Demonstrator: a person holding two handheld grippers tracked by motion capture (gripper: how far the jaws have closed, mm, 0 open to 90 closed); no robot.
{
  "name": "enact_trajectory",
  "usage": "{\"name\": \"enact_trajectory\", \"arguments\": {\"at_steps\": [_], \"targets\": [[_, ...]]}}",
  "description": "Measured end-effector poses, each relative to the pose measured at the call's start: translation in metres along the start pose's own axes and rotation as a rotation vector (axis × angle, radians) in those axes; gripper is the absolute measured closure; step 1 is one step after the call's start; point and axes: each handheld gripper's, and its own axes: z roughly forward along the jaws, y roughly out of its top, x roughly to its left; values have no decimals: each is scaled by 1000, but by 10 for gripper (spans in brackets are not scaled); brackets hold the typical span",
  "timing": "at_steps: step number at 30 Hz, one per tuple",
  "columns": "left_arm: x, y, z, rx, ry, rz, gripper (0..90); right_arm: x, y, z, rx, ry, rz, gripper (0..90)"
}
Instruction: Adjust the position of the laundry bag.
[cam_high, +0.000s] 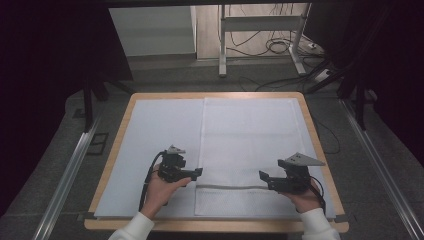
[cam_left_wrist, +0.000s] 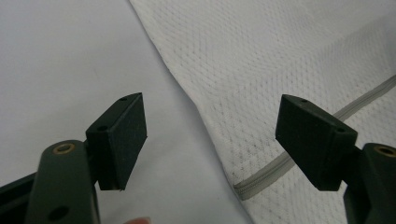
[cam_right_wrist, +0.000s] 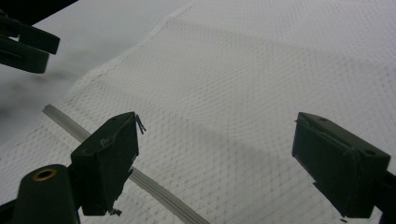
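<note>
Resting low at the near left of the bench, left gripper points right, fingers wide apart, empty, straddling the white mesh cloth's left edge. Right gripper points left over the cloth's grey band, likewise spread and empty.

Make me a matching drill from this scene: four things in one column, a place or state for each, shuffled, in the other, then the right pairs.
Things:
1. left claw
2. right claw
3. white mesh cloth
4. grey zipper

Places or states:
A. runs across the cloth near its near end
B. open, at the cloth's left edge
C. lies flat on the right part of the table's pad
D. open, above the cloth near its right side

Pairs: 1-B, 2-D, 3-C, 4-A
</note>
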Motion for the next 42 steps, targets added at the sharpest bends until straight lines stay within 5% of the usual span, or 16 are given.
{"name": "enact_trajectory", "arguments": {"at_steps": [18, 24, 33, 42], "targets": [[-9, 4, 27, 61, -25, 4, 323, 0, 0, 0, 7, -15, -14, 144], [-2, 3, 28, 60, -28, -35, 337, 0, 1, -2, 0, -15, -12, 144], [-4, 2, 34, 82, -56, -32, 393, -1, 2, -4, -11, -10, -2, 144], [-9, 5, 41, 74, -25, -2, 598, 1, 2, -2, -10, -6, -6, 144]]}}
